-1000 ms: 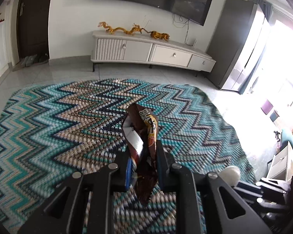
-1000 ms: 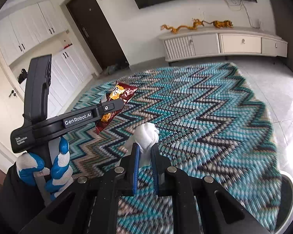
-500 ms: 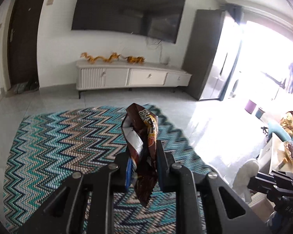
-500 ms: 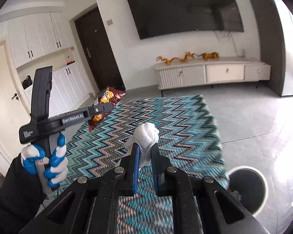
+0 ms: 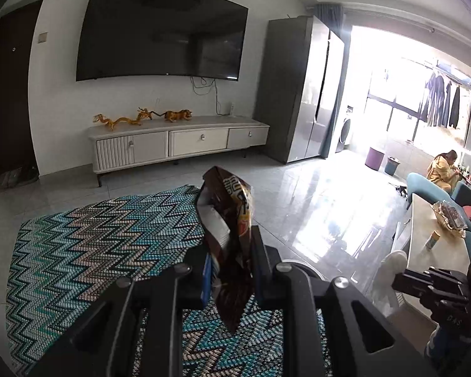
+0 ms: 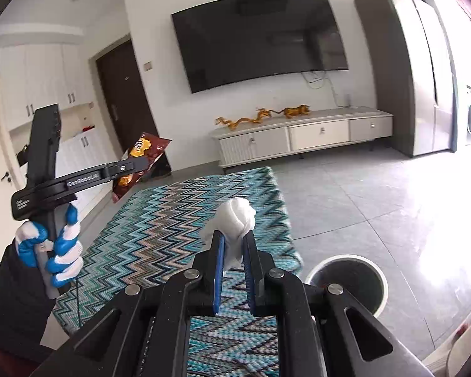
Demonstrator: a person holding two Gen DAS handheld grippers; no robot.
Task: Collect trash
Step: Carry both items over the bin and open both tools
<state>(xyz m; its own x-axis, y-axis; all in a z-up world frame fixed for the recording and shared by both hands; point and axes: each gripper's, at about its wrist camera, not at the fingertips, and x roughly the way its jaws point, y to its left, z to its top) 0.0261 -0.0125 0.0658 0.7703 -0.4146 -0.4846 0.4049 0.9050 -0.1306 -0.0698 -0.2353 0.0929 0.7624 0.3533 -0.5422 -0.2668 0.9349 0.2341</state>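
My left gripper [image 5: 230, 245] is shut on a brown and orange snack bag [image 5: 229, 220] and holds it upright in the air above the zigzag rug [image 5: 94, 245]. The bag also shows in the right wrist view [image 6: 141, 160], held in the left gripper [image 6: 141, 165] at the left. My right gripper [image 6: 234, 243] is shut on a crumpled white tissue [image 6: 234, 220], also in the air. A round trash bin [image 6: 348, 279] with a white rim stands on the tile floor just right of the right gripper. The tissue shows at the lower right of the left wrist view [image 5: 391, 267].
A white TV cabinet [image 5: 179, 141] with gold dragon figures stands under a wall TV [image 5: 160, 31]. A grey tall cabinet [image 5: 298, 88] is to the right. A table [image 5: 436, 251] with items and a seated person [image 5: 442, 169] are at the far right.
Both grippers have risen and swung right with their loads. The view went from the rug to the wall and tile floor. The trash bin has come into the right wrist view.
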